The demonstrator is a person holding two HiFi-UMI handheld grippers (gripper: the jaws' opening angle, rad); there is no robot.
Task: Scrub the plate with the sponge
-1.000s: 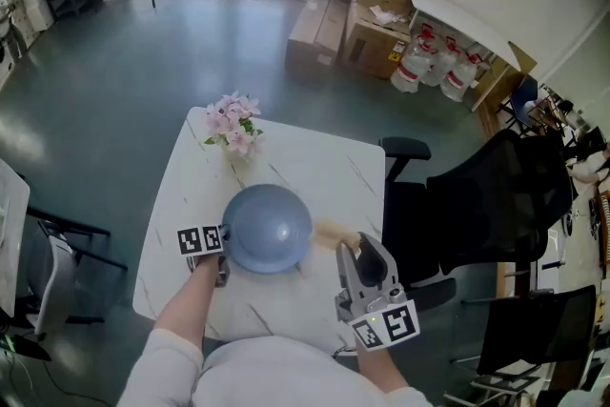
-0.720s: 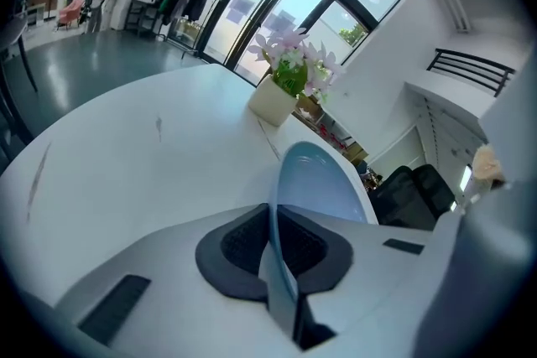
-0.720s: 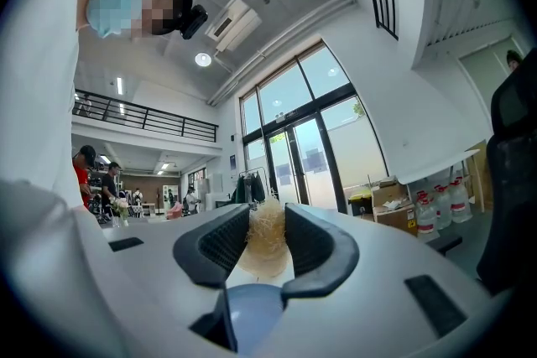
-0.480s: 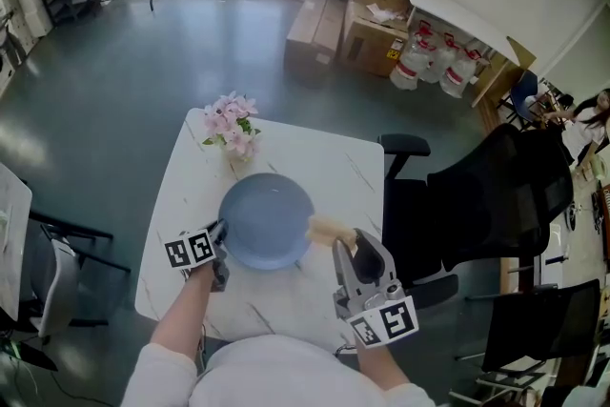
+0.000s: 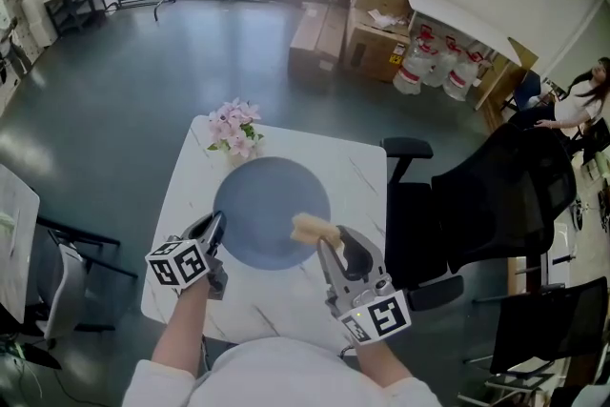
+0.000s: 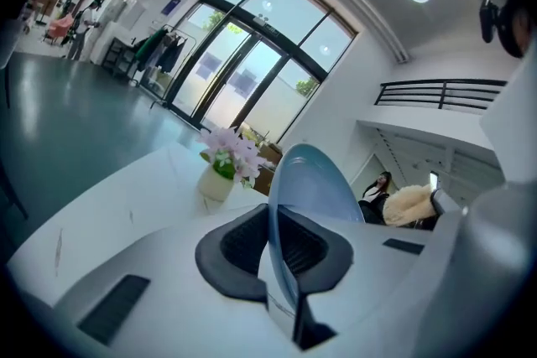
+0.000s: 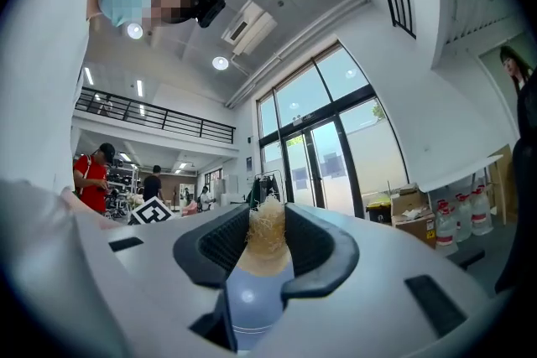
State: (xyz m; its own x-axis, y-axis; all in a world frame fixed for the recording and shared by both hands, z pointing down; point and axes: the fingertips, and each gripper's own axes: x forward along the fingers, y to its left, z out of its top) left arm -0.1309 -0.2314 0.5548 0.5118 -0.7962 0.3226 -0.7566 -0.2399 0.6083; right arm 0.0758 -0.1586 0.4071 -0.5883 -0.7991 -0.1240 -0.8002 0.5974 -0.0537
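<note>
My left gripper (image 5: 213, 224) gripped the plate (image 5: 270, 210) at its left rim, above the table (image 5: 357, 169). The sponge (image 5: 311, 226), between my right gripper's (image 5: 329, 241) jaws, sat at the plate's right side. A flower vase (image 5: 233, 133) stood behind the plate and a chair (image 5: 477, 205) right of the table.

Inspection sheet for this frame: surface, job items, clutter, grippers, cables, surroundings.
Surface: white marbled table, no spills seen.
Job's things: round blue plate, held by its rim; beige fibrous sponge at its right edge.
Clutter: white vase of pink flowers at the table's far edge.
Grippers: left gripper shut on plate; right gripper shut on sponge.
Cables: nothing seen.
Surroundings: black office chair right of table; cardboard boxes beyond.
</note>
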